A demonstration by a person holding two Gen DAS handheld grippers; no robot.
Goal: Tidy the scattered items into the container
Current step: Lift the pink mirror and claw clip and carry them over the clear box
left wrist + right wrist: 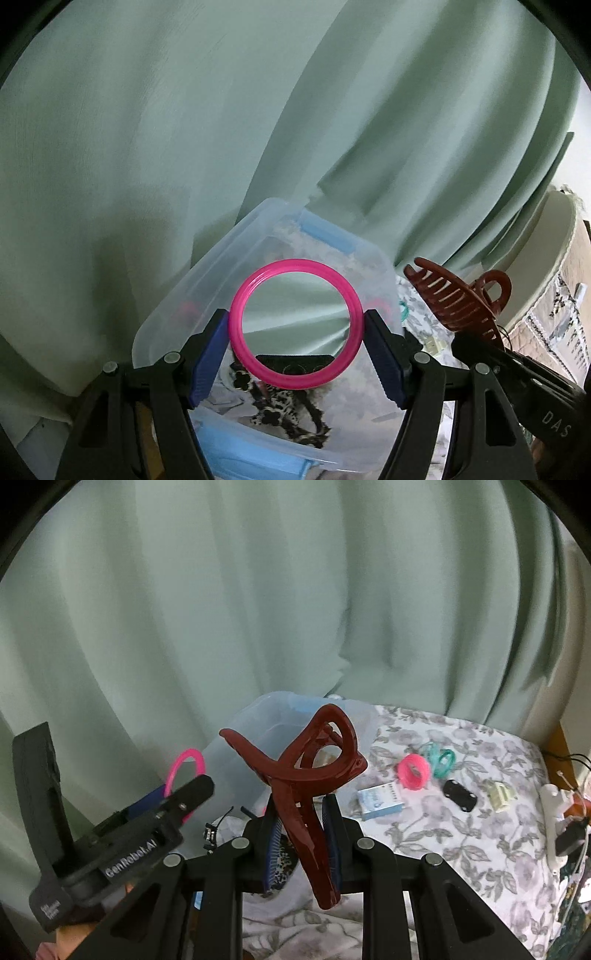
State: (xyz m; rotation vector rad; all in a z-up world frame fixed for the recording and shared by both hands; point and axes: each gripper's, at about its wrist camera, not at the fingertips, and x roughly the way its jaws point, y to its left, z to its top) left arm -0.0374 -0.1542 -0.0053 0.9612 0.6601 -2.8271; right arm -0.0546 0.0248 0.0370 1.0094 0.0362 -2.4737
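Left wrist view: my left tongs (297,354) pinch a pink ring (293,324) at centre, above the clear box (207,280). My right tongs (303,836) clamp a brown hair claw (295,771) (awkwardly off-centre); it could twist loose and miss the box.

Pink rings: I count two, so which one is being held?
The larger, thin pink ring, pinched by the left gripper. The smaller pink ring lies on the floral cloth.
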